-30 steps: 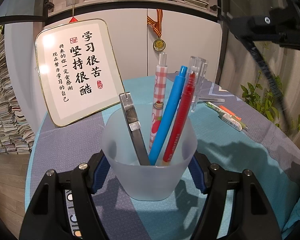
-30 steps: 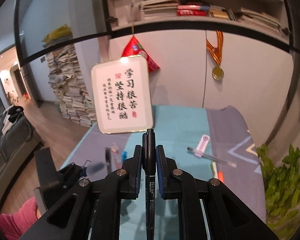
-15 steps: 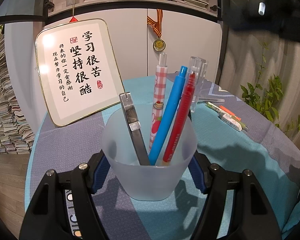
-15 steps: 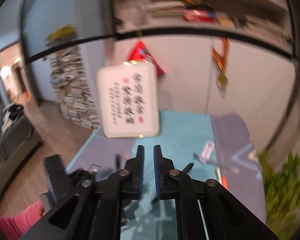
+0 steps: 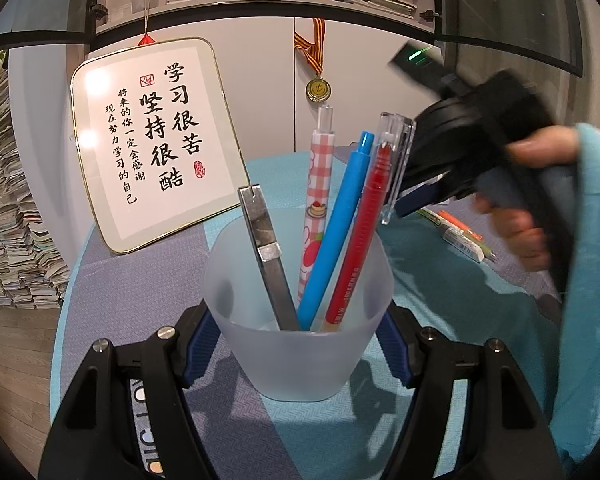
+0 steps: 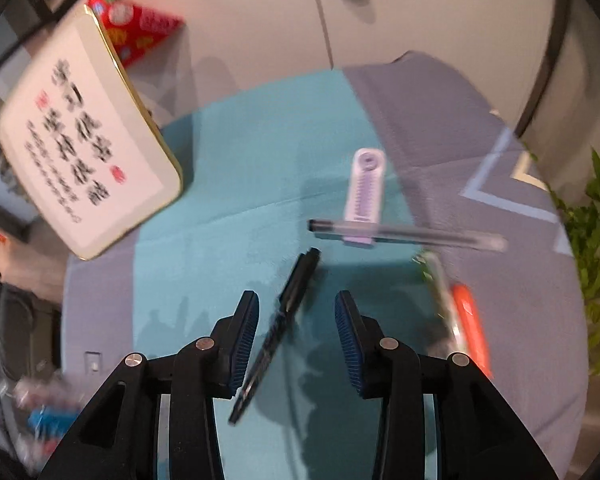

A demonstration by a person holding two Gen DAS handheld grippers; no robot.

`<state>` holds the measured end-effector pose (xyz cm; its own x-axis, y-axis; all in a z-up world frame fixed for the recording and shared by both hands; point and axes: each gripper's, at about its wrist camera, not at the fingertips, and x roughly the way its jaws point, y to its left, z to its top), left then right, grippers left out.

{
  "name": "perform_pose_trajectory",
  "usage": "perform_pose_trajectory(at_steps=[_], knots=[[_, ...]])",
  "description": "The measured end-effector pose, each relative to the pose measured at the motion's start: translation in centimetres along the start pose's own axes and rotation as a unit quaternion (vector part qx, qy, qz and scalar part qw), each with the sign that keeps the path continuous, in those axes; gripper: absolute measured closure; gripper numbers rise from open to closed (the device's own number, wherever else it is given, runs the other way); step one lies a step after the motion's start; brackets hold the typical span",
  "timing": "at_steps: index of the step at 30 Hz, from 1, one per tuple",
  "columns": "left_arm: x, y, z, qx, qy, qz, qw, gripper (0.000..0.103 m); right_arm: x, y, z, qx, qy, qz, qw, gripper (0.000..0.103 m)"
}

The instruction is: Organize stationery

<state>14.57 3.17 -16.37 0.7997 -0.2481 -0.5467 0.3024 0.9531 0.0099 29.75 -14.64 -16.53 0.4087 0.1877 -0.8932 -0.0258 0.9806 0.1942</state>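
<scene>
A: What is held by the left hand-held gripper (image 5: 298, 344)?

B: A frosted plastic cup (image 5: 298, 320) is clasped between its blue pads, one on each side of the cup wall. The cup stands upright on the worktop (image 5: 440, 320), which is covered by a teal and grey cloth.

A: What is seen inside the cup?

B: Four things are stood in it, leaning against each other: a metal utility knife (image 5: 266, 252) at the left, a pink checked pen (image 5: 318, 208) behind, a blue pen (image 5: 336, 236) in the middle and a red pen (image 5: 366, 232) with a clear cap at the right.

A: And the right hand-held gripper (image 6: 296, 336)?

B: Its jaws are spread wide and nothing is gripped. A black pen (image 6: 278, 332) is seen between the two fingers, slanted from near left to far right and blurred; whether it rests on the cloth cannot be told. In the left wrist view the same gripper (image 5: 424, 196) appears blurred to the right of the cup, beside the clear cap.

A: What else is lying on the worktop?

B: Farther off, a clear pen (image 6: 408, 234) is laid across a lilac flat item (image 6: 364, 192). To the right, an orange marker (image 6: 470, 324) and a pale pen (image 6: 440, 292) lie side by side. A framed calligraphy board (image 5: 156, 144) is propped at the far left, and a medal (image 5: 318, 88) hangs on the cabinet door behind.
</scene>
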Motion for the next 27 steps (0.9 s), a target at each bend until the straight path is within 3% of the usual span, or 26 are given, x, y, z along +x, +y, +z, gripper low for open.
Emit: perform_pose_trajectory(at_steps=[3,6,7,8,9,13,17,21,27], knots=[[0.1,0.0,0.0,0.000,0.000,0.000,1.0000,0.034,2.5,-0.2,0.6,0.015,0.028,-0.021,0.999,0.063],[0.1,-0.1,0.0,0.002,-0.001,0.001,1.0000,0.034,3.0,0.1,1.3,0.015,0.018,-0.030,0.999,0.065],[0.1,-0.1,0.0,0.002,0.000,0.002,1.0000,0.034,3.3,0.3,1.3,0.011,0.021,-0.032,0.999,0.069],[0.1,-0.1,0.0,0.001,0.000,0.001,1.0000,0.034,3.3,0.6,1.2,0.002,0.014,-0.047,0.999,0.084],[0.1,-0.1,0.0,0.001,0.000,0.001,1.0000,0.034,3.4,0.9,1.0,-0.004,0.014,-0.055,0.998,0.087],[0.3,0.2,0.1,-0.003,0.005,-0.003,1.0000,0.034,2.3,1.2,0.2,-0.001,0.015,-0.006,1.000,0.088],[0.4,0.2,0.0,-0.002,0.004,-0.003,1.0000,0.034,-2.7,1.1,-1.0,-0.011,-0.048,0.032,0.998,0.088],[0.4,0.2,0.1,-0.001,0.003,-0.002,1.0000,0.034,-9.8,1.8,-3.0,-0.040,-0.123,0.073,0.989,0.088],[0.3,0.2,0.1,-0.001,0.002,-0.002,1.0000,0.034,-17.6,5.5,-6.0,-0.113,-0.246,0.116,0.956,0.088]])
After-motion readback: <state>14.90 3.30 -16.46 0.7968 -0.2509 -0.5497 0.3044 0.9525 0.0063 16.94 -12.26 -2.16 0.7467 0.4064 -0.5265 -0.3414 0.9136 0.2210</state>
